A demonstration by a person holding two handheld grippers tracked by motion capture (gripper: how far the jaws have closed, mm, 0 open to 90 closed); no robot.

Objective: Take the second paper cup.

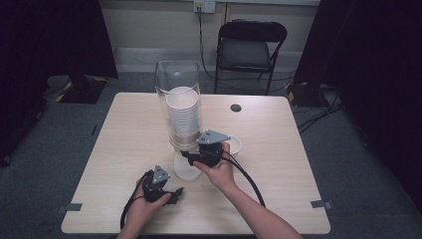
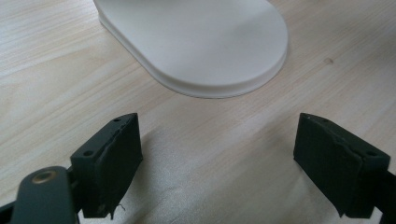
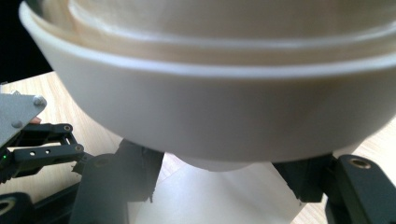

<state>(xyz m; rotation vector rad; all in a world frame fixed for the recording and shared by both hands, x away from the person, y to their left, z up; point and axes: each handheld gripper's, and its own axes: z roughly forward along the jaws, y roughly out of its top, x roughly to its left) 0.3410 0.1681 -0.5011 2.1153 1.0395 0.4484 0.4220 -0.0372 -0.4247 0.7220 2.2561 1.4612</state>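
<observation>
The right gripper's (image 3: 219, 186) fingers (image 3: 130, 172) pinch a paper cup (image 3: 219, 196) beneath the dispenser's white collar (image 3: 224, 112); most of the cup is hidden by that collar and cut off at the frame's bottom. The left gripper's (image 2: 219, 158) fingers (image 2: 119, 154) stand wide with nothing between them, low over the table (image 2: 56, 84) near the dispenser's white base (image 2: 205, 42). In the high view, the clear tube (image 1: 178, 79) holds a cup stack (image 1: 182, 114); the right gripper (image 1: 191, 158) sits at its foot, and another cup (image 1: 234, 144) is half hidden behind it.
</observation>
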